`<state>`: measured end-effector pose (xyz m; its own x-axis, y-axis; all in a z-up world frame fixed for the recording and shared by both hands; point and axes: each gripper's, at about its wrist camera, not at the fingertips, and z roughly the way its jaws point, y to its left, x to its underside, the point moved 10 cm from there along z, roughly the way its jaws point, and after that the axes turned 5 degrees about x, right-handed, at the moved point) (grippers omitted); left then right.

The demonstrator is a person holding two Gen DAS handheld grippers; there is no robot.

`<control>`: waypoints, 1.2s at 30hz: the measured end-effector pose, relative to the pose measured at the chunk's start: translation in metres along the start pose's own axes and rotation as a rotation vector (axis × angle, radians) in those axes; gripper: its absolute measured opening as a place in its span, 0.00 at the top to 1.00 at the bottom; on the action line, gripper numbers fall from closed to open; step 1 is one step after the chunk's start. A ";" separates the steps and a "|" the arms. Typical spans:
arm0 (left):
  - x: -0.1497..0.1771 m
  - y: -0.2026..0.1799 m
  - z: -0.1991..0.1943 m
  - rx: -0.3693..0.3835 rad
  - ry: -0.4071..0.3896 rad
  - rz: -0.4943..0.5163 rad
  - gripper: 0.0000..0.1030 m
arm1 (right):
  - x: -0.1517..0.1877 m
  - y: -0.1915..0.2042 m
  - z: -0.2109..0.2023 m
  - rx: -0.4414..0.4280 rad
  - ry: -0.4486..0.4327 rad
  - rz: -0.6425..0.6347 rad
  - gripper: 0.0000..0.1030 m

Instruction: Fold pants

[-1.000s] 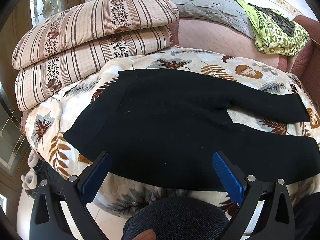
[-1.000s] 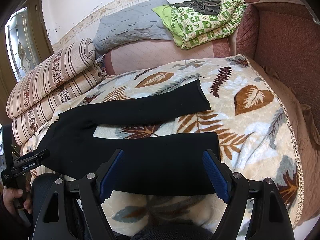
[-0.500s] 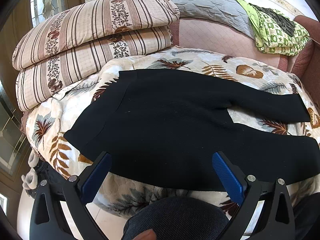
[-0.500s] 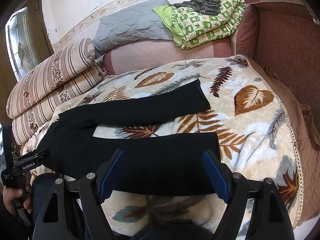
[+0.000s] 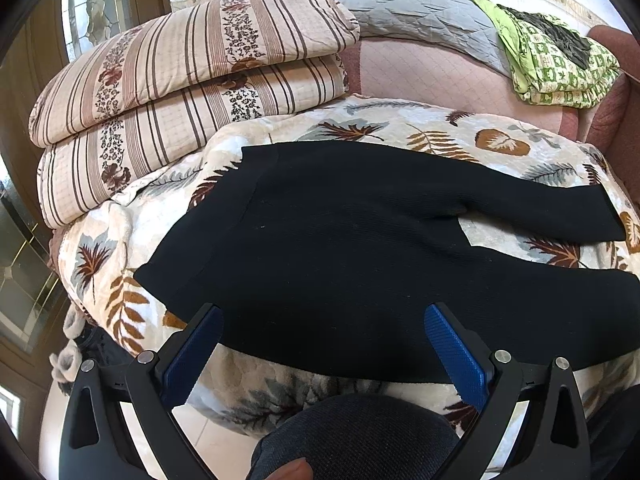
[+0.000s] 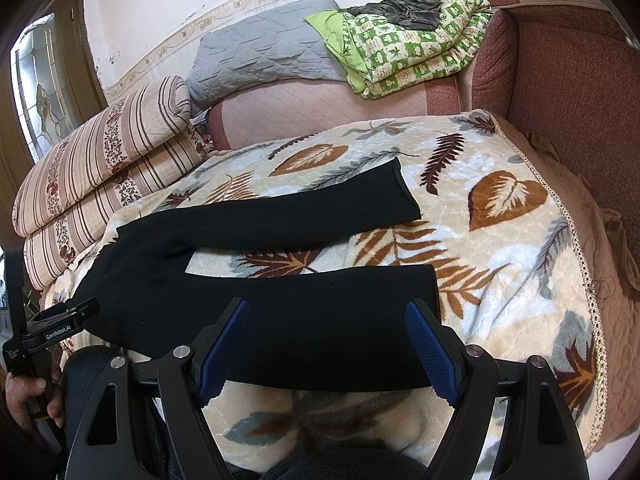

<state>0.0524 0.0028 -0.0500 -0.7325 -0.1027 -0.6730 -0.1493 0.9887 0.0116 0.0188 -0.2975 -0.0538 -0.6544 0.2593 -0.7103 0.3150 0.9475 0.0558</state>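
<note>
Black pants point(image 5: 340, 248) lie flat on a leaf-patterned blanket point(image 5: 500, 140), waist to the left, both legs spread apart to the right. In the right wrist view the pants point(image 6: 280, 304) show their two leg ends, the near cuff point(image 6: 432, 292) and the far cuff point(image 6: 404, 188). My left gripper point(image 5: 320, 356) is open and empty, hovering just before the near edge at the waist and seat. My right gripper point(image 6: 328, 348) is open and empty over the near leg. The left gripper's body point(image 6: 52, 328) shows at the far left of the right wrist view.
Two folded striped quilts point(image 5: 180, 68) are stacked at the left. A grey quilted pad point(image 6: 264, 56) and a green patterned blanket point(image 6: 408, 40) lie at the back. A red-brown armrest point(image 6: 560, 80) rises on the right. The person's knee point(image 5: 352, 436) is below the left gripper.
</note>
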 end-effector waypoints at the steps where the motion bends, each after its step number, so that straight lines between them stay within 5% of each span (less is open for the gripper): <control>1: 0.001 0.000 0.000 0.000 0.000 0.000 0.01 | 0.000 -0.001 0.000 0.000 0.000 0.000 0.21; 36: 0.004 -0.002 0.001 0.001 0.003 0.001 0.01 | 0.001 0.000 0.002 0.003 0.002 -0.003 0.21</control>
<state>0.0500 0.0002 -0.0533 -0.7348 -0.1018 -0.6706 -0.1479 0.9889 0.0120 0.0200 -0.2980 -0.0559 -0.6568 0.2573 -0.7088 0.3156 0.9475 0.0515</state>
